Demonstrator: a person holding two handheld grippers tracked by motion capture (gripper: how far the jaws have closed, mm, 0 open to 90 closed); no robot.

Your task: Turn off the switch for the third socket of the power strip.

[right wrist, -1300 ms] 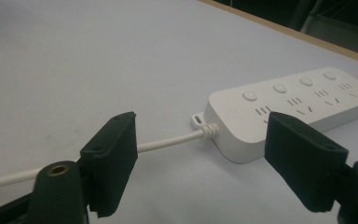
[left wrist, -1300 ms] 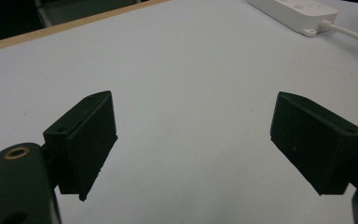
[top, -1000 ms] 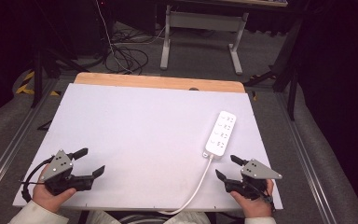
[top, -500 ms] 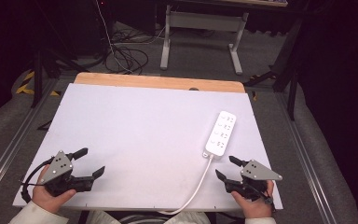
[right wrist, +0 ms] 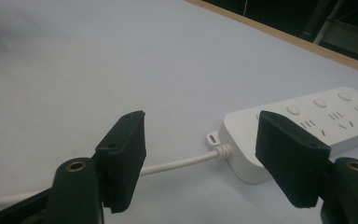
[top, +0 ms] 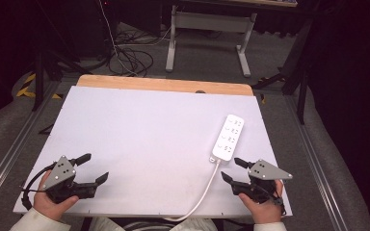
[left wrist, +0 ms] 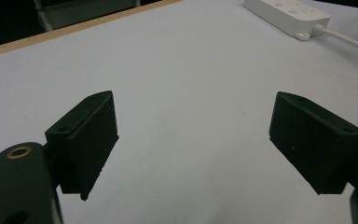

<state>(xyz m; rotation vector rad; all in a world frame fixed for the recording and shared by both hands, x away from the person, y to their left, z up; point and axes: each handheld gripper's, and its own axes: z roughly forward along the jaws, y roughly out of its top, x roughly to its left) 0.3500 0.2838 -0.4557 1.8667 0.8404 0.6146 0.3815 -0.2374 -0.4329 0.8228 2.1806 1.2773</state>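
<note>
Near the worktop's [top: 139,125] front edge, both grippers, left [top: 90,168] and right [top: 234,170], rest with jaws released, empty. Power strip [top: 228,137] lies by the right edge; wide bare middle between.

No text, brand, number or label can be read anywhere. The white power strip [top: 228,137], lying on the right side of the table [top: 139,125], carries only socket slots and round buttons in the right gripper view [right wrist: 307,128], with no lettering that can be made out. On the floor far left, beside the table, there is a yellow-and-black striped hazard marking [top: 29,86], which is a sign without words.
</note>
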